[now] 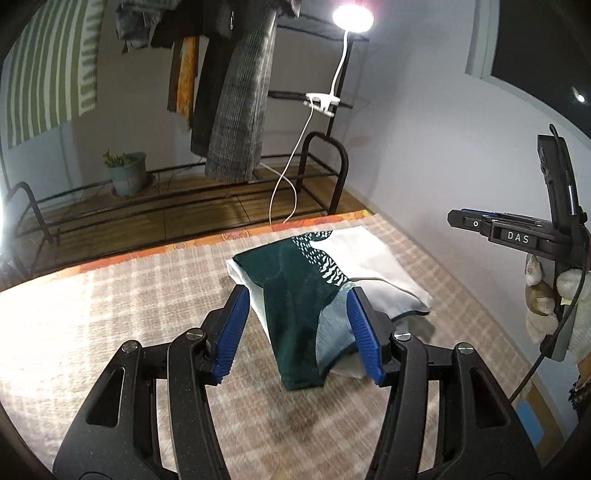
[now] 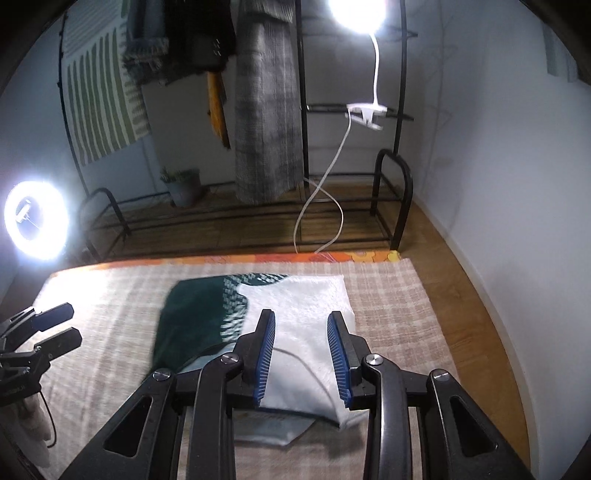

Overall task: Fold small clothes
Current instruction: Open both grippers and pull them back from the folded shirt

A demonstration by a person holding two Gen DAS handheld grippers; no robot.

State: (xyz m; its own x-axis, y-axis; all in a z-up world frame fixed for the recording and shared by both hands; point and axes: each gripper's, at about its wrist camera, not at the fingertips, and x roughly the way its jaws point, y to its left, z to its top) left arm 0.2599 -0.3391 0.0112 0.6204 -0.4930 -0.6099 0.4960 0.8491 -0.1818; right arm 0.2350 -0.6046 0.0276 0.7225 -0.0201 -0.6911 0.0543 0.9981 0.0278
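Observation:
A small folded garment [image 1: 295, 295], dark green and white with a dashed pattern, lies on a checked beige blanket [image 1: 129, 295]. My left gripper [image 1: 297, 295] is open, its blue pads on either side of the garment's near green part, just above it. My right gripper [image 1: 476, 223] shows at the right edge of the left wrist view, held above the blanket. In the right wrist view the right gripper [image 2: 301, 321] is open and empty over the garment's white part [image 2: 306, 295]. The left gripper [image 2: 55, 325] shows at the left, open.
A black clothes rack [image 1: 325, 166] with hanging clothes stands behind the blanket on a wooden floor. A clip lamp [image 1: 351, 16] with a white cable [image 1: 291, 173] hangs on it. A ring light [image 2: 37, 218] glows at the left. A potted plant [image 1: 125, 171] stands by the wall.

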